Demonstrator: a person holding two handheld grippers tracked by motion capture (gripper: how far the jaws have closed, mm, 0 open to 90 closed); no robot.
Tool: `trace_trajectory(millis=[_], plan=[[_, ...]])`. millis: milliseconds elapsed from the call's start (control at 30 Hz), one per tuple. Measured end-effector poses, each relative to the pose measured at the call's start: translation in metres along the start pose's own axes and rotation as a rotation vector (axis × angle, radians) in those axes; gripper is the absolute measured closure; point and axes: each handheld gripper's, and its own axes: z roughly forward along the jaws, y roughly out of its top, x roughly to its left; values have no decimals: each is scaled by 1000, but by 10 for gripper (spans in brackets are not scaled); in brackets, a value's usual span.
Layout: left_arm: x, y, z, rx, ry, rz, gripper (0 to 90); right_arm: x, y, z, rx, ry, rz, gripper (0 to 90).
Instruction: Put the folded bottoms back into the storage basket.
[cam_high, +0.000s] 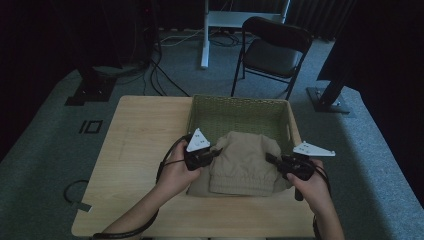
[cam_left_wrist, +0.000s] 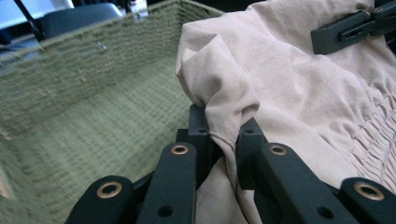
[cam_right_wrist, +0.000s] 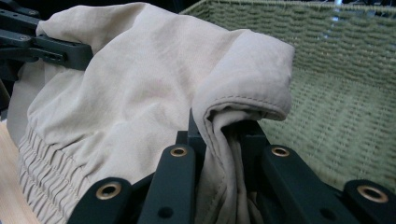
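Now | beige garment (cam_high: 243, 162), folded, elastic-gathered hem | both grippers' fingers clamped on its edges

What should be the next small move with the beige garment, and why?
Probably carry it forward over the green woven basket and lower it in. The left gripper and the right gripper are each shut on a side fold of the beige garment, which is folded, with its front part already over the basket's near rim and its elastic waistband end hanging over the wooden table.
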Motion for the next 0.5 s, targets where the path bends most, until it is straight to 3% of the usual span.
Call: trace_trajectory(millis=[500], plan=[[30,41,6,-38,29,39,828,-15,43,10,-38,-23,13,804]])
